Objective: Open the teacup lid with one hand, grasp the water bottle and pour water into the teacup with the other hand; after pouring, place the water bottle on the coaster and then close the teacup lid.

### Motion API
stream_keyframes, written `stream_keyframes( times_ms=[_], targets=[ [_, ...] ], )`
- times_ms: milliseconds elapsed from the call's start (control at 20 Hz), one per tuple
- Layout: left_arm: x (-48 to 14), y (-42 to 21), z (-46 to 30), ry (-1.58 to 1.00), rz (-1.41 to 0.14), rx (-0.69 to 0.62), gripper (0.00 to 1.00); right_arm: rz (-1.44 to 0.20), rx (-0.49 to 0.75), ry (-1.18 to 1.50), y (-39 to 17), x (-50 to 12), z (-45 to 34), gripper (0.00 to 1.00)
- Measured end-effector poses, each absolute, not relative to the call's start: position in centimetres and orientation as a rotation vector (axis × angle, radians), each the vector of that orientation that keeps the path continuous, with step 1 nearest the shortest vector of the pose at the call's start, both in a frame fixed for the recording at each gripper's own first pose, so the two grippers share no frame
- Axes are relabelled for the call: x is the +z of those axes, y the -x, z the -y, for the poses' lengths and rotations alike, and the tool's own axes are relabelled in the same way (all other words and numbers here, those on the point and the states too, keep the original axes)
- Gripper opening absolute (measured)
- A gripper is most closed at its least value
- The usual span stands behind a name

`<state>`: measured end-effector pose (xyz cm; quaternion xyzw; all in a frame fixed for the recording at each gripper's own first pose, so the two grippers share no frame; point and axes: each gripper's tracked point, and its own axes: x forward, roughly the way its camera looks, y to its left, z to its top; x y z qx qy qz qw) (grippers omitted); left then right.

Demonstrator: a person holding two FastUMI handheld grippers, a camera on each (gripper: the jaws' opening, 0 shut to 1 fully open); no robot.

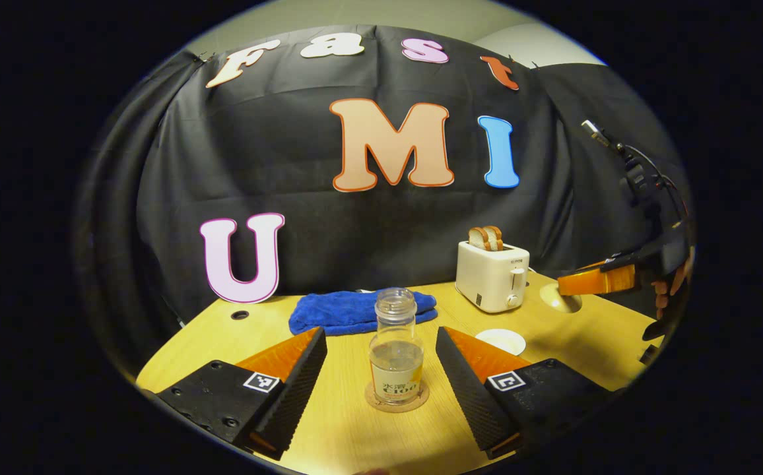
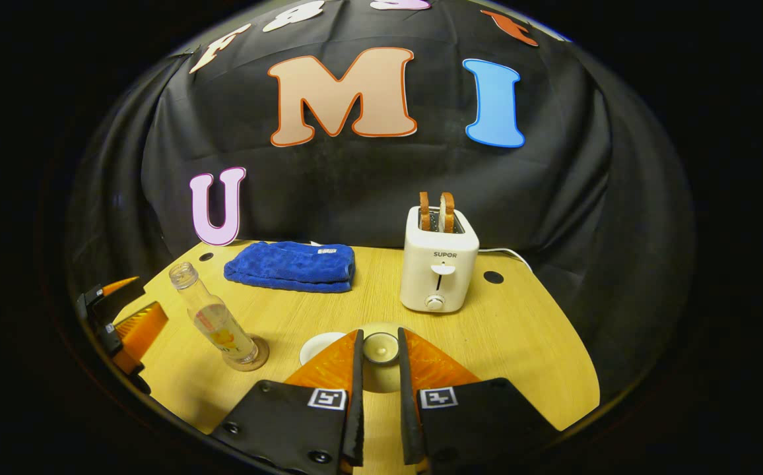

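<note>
1. While the left gripper's fingers stand wide apart and released, the water bottle stands between them, uncapped, on its coaster. It is part full, so probably light, and its smooth wall looks best gripped mid-body.
2. Behind it lies a folded blue towel, well clear.
3. A small white dish sits on the table just left of the teacup, with the toaster behind.
4. The right gripper's fingers are clenched on the knob of the teacup lid, which is likely fragile.
</note>
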<state>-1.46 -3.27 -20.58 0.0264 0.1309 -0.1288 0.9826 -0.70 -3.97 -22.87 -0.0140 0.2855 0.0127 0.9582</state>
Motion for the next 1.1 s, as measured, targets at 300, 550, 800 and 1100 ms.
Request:
stream_keyframes(
  times_ms=[300,550,800,1100],
  targets=[
    [-25.3,0.5,3.5,-0.046,-0.313,-0.279,0.98,-0.611,-0.005,0.032,3.0,-23.2,5.0,0.24],
    [-27.9,-0.2,3.8,-0.059,-0.357,-0.295,0.98,-0.633,-0.050,0.037,4.4,-23.6,6.3,0.24],
    [-29.9,-1.4,4.7,-0.058,-0.382,-0.321,0.98,-0.639,-0.083,0.054,5.1,-23.3,7.3,0.24],
    [-30.9,-2.2,5.0,-0.038,-0.390,-0.323,0.98,-0.635,-0.091,0.083,5.4,-22.7,7.4,0.26]
  ],
)
